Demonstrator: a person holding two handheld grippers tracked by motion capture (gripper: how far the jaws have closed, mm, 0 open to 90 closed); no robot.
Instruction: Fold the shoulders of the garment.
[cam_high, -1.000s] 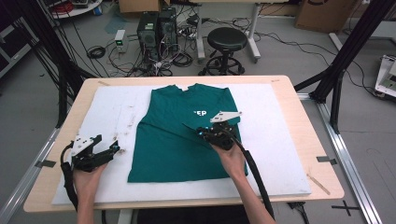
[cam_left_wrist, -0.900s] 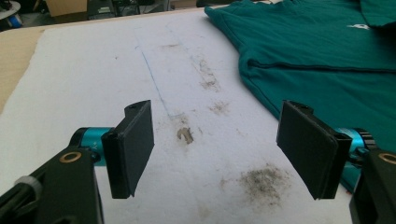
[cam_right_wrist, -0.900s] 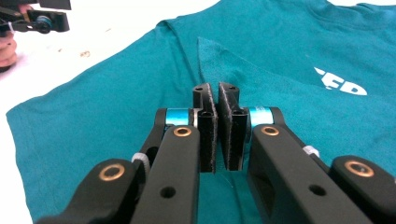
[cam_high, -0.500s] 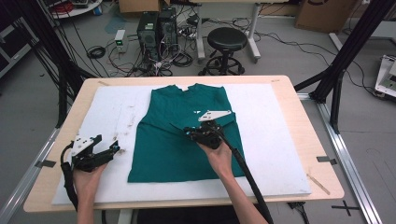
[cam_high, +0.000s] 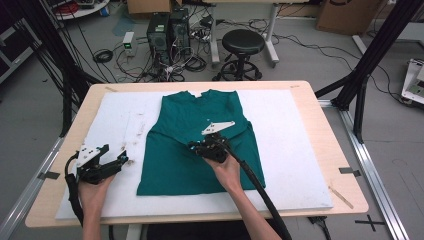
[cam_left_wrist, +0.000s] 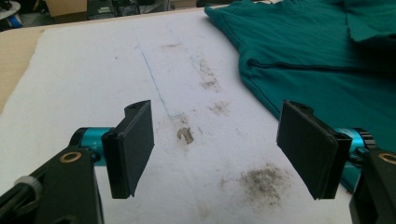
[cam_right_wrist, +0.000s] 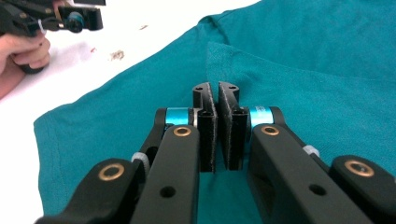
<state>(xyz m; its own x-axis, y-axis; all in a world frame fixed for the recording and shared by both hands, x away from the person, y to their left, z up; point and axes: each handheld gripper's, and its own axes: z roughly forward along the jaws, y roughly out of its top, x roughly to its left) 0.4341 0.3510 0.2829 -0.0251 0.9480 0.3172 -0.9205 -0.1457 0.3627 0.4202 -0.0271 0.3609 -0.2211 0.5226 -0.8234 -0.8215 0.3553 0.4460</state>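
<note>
A wooden table (cam_high: 320, 105) carries a white foam mat (cam_high: 295, 150), and the teal T-shirt (cam_high: 175, 165) lies flat on it, sleeves already folded in. Looks like mid-fold: the right gripper (cam_right_wrist: 216, 93), jaws nearly closed, seems to pinch a fold at mid-shirt. The left gripper (cam_left_wrist: 217, 144) waits wide open beside the hem, needing its own grip next

You have no readable text, label, brand or number anywhere here; the green shirt (cam_high: 200, 145) shows no print you can make out.
</note>
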